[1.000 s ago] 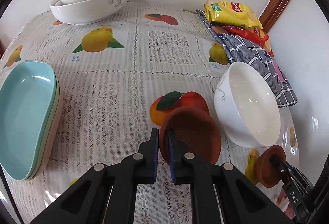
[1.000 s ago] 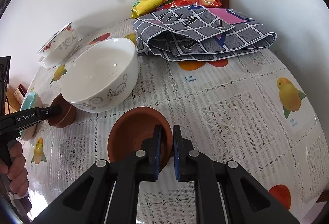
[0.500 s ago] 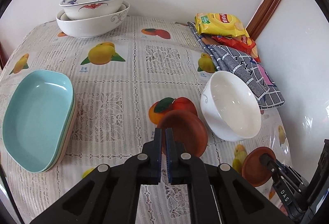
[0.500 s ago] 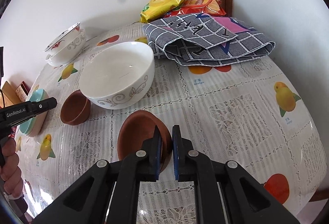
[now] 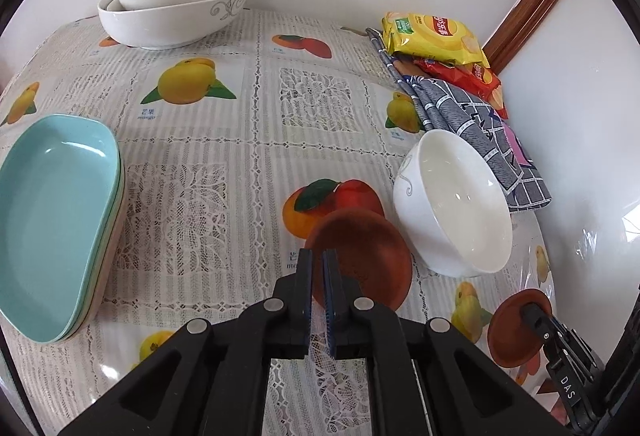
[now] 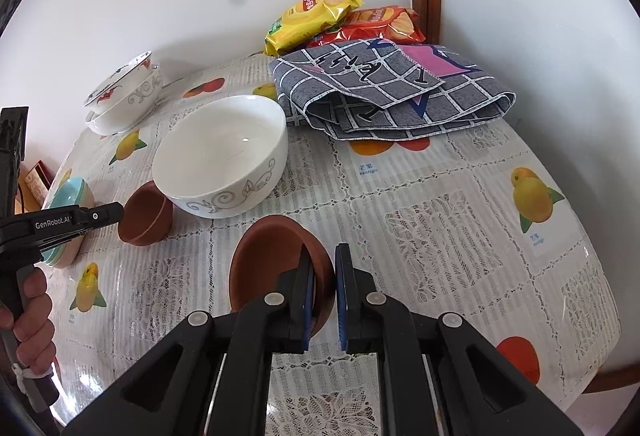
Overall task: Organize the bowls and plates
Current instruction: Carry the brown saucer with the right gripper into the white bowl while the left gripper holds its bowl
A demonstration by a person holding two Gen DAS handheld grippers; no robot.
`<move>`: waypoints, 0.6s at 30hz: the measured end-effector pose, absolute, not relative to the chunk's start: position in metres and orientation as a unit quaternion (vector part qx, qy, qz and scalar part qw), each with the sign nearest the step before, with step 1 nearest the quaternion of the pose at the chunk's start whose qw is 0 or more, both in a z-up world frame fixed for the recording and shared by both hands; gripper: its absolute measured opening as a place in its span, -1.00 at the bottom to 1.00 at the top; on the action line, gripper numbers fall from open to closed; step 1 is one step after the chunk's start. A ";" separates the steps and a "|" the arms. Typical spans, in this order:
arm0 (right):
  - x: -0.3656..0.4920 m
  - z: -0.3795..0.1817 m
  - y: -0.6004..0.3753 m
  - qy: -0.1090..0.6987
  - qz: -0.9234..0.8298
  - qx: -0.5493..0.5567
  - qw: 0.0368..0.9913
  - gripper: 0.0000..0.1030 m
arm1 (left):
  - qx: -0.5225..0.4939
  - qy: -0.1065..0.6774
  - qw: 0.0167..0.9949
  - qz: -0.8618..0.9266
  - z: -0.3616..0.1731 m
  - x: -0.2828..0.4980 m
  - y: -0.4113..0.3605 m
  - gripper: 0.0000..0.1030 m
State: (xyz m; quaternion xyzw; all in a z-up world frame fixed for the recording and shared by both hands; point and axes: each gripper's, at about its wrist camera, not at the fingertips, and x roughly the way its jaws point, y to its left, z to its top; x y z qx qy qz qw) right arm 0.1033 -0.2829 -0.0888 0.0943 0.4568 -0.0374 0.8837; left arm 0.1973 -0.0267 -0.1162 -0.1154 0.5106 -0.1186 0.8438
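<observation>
Two bowl stacks [image 5: 176, 15] and teal plates [image 5: 56, 220] sit sorted along the table's far and left edges. White bowl [image 6: 224, 159] remains loose mid-table. Left gripper [image 5: 316, 276] and right gripper [image 6: 322, 276] each clamp a brown saucer's [image 6: 276, 260] rim.

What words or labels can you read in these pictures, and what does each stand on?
"GenRobot.AI": left gripper.
"DAS": right gripper.
"mango": tablecloth, beneath the printed fruit.
Yellow snack bag, red snack bag, grey checked cloth: lettering too blurred to read.
</observation>
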 end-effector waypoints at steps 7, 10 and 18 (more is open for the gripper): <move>0.107 -0.088 -0.283 0.458 -0.039 0.092 0.883 -0.81 | -0.120 0.510 0.841 -0.134 -0.114 0.202 -0.031 -0.61; 0.109 -0.090 -0.282 0.461 -0.038 0.091 0.882 -0.81 | -0.107 0.507 0.845 -0.131 -0.116 0.204 -0.034 -0.45; 0.109 -0.091 -0.284 0.460 -0.042 0.093 0.882 -0.81 | -0.109 0.510 0.843 -0.132 -0.118 0.205 -0.030 -0.45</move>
